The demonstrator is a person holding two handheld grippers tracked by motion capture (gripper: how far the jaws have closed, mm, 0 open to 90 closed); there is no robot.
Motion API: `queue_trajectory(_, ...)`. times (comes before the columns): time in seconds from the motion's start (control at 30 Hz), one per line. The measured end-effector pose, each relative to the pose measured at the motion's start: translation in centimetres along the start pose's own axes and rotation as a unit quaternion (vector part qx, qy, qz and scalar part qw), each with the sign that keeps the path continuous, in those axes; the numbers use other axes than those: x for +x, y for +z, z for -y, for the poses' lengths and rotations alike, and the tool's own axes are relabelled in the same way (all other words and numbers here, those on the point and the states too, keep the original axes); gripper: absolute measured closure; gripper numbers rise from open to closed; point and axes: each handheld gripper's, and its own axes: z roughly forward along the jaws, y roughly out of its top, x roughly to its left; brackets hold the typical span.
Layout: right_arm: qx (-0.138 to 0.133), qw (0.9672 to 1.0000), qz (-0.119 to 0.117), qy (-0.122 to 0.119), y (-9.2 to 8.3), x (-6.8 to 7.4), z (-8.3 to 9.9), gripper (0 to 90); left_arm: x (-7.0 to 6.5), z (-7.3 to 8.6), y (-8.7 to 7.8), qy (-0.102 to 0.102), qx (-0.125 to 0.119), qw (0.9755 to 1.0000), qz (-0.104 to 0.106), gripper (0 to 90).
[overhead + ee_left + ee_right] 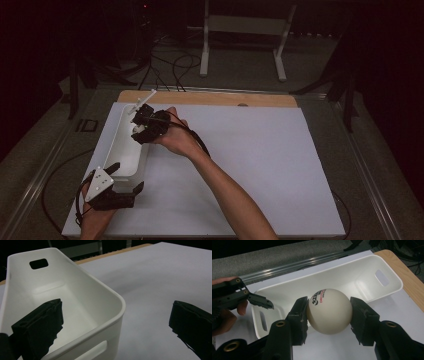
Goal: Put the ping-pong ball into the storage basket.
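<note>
Evidently the carry is ending: the right claw (329, 312) grips a white ball (329, 311) just above the white bin (372, 270). Left claw (115, 327), jaws wide, straddles the bin's near corner; releasing inside seems next.

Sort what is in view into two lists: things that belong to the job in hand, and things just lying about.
In the job:
- white ball, clamped in the right hand-held gripper over the bin
- white bin, empty inside
- left hand-held gripper, open, jaws astride the bin's near end wall

Lying about:
- white sheet on the table
- cables on the floor
- white frame beyond the table
</note>
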Motion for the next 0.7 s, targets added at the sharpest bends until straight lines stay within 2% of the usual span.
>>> queue_trajectory(0.7,-0.003,1.0,-0.002,-0.004,0.34,0.74,-0.61,50.5,0.01,0.0,0.01,0.0,0.0,1.0,0.0,0.0)
